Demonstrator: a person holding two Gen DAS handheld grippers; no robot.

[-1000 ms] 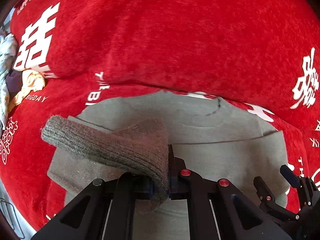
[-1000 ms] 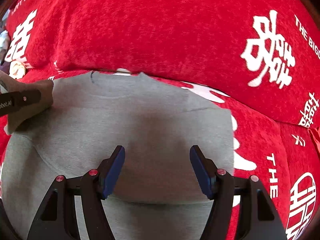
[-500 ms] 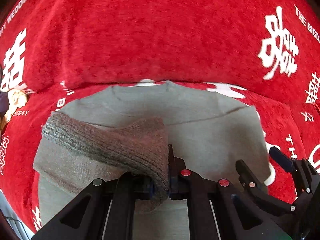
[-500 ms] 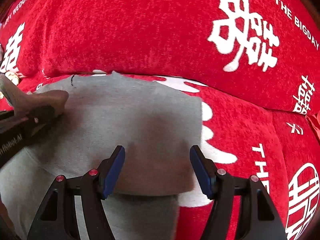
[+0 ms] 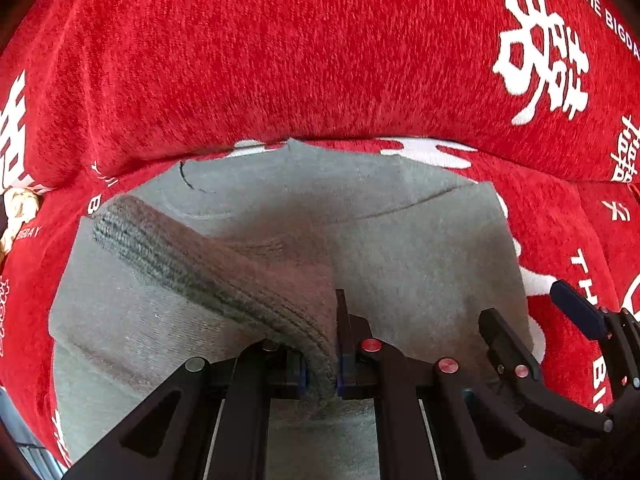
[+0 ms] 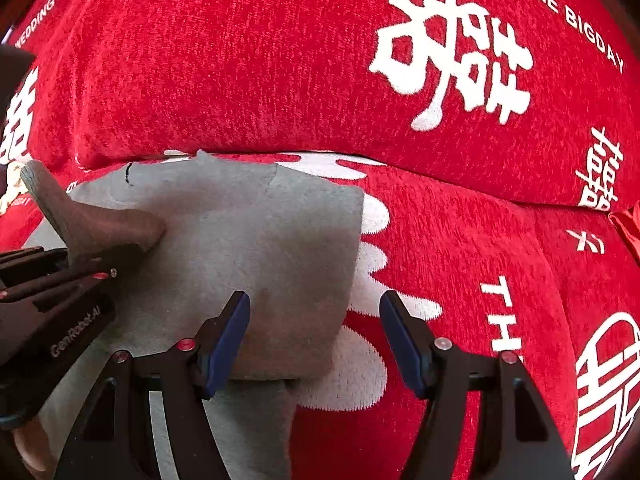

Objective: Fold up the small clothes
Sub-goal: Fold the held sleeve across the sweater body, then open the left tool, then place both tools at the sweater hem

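Observation:
A small grey sweater point(image 5: 400, 240) lies flat on a red sofa seat, its neck toward the backrest. My left gripper point(image 5: 320, 376) is shut on the ribbed cuff point(image 5: 192, 264) of its left sleeve and holds the sleeve over the sweater's body. In the right wrist view the sweater point(image 6: 260, 240) lies at the left, with the left gripper point(image 6: 80, 280) and the held sleeve point(image 6: 92, 228) over it. My right gripper point(image 6: 316, 340) is open and empty above the sweater's right edge. It also shows in the left wrist view point(image 5: 532, 328) at the right.
The red sofa cover point(image 6: 480, 260) with white characters and lettering spreads all around. The padded backrest point(image 5: 300, 60) rises just behind the sweater's neck. A pale bundle of other clothes point(image 5: 16, 208) peeks in at the far left.
The left gripper has carried the sleeve rightward across the sweater's body. The right gripper has shifted right, toward the sweater's right edge, and stays open.

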